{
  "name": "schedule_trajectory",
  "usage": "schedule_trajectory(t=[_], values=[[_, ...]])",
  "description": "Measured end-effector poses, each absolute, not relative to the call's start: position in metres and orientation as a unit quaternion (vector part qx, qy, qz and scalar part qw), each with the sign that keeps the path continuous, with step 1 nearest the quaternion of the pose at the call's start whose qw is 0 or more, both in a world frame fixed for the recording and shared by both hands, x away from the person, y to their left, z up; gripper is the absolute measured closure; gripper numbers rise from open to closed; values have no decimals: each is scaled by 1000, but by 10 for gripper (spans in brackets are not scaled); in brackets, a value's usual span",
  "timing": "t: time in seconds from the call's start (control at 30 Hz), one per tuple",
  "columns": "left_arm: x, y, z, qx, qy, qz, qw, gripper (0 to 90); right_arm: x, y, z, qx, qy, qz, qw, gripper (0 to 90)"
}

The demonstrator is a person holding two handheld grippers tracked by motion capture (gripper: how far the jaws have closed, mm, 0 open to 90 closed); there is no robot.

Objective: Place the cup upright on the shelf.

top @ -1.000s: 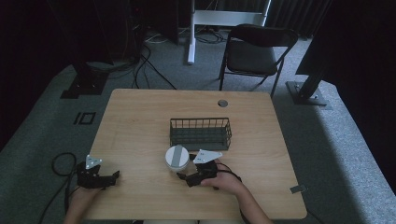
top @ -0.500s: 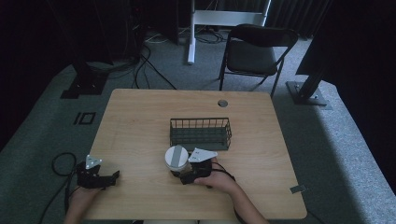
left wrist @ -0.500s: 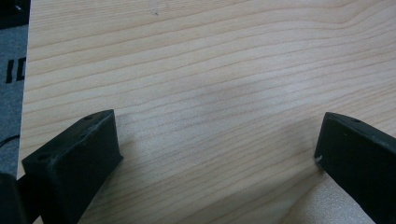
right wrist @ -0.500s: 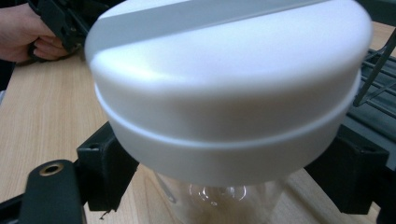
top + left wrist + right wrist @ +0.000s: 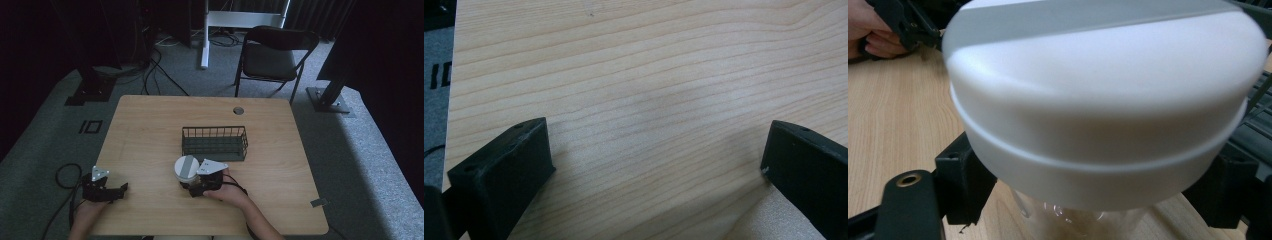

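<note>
A clear jar with a white lid (image 5: 186, 167) crossed by a grey stripe stands on the wooden table (image 5: 145, 130), near the front middle. My right gripper (image 5: 192, 184) reaches it from the right, its jaws on either side of the clear body. In the right gripper view the lid (image 5: 1103, 90) looms close, and small gaps show between the jaws and the glass below it, so my right gripper (image 5: 1093, 205) is open. My left gripper (image 5: 119, 189) rests at the table's front left corner, open, and in its own view the left gripper (image 5: 654, 165) has bare wood between its jaws.
A dark wire basket (image 5: 214, 128) stands just behind the jar, at the table's middle. A round cable hole (image 5: 238, 110) sits near the far edge. A black folding chair (image 5: 272, 55) stands beyond the table, and cables lie on the floor at left.
My right gripper has slid left toward the jar until its jaws flank it. The jar and the left gripper have barely moved.
</note>
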State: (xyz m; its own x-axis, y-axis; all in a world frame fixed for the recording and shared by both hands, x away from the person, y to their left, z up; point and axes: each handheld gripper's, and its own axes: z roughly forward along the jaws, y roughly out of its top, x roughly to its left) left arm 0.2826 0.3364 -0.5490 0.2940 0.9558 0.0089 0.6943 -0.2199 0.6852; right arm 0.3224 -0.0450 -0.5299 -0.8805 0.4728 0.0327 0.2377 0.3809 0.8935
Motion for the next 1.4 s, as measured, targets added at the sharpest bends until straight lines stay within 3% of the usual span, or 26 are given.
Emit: schedule_trajectory(t=[0.6,1.17,1.4], values=[[283,336,-549,748,551,222,294,1,323,-48,-490,229,802,539,113,183],[283,336,-549,749,551,223,294,1,342,-74,-442,262,772,553,173,183],[283,336,-549,749,551,223,294,2,355,-88,-430,300,754,542,219,183]])
